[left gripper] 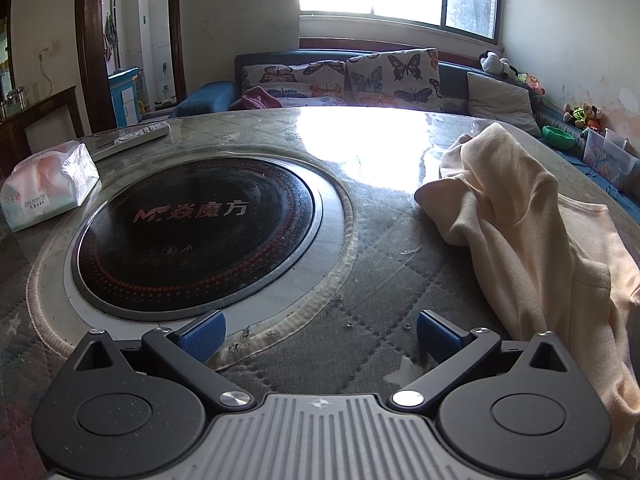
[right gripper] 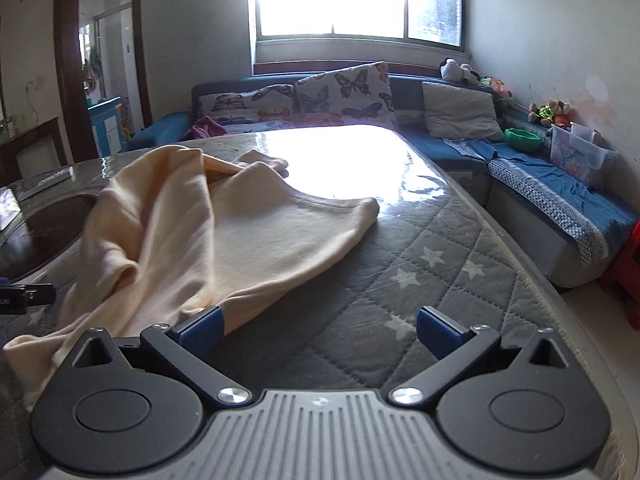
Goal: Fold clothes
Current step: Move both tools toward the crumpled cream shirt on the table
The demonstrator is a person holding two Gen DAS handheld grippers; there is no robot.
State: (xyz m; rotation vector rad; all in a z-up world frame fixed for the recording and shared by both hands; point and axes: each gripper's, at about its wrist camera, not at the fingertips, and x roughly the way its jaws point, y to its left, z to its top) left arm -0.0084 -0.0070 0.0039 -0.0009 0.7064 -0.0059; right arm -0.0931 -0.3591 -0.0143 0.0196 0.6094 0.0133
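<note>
While the cream garment (right gripper: pixel 224 216) lies crumpled on the table (right gripper: pixel 440 280), my left gripper (left gripper: pixel 320 338) and right gripper (right gripper: pixel 318 336) are released; spreading it flat seems needed.

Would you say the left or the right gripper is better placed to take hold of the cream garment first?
Probably the right gripper: it is open, and the cream garment lies at its left finger. The left gripper, also open, faces bare table.

Left gripper (left gripper: pixel 318 338) hovers with blue-padded fingers (left gripper: pixel 202 336) spread wide, empty, over the quilted grey counter (left gripper: pixel 360 280); crumpled cream cloth garment (left gripper: pixel 532 248) lies right, round black cooktop (left gripper: pixel 196 232) left.
</note>
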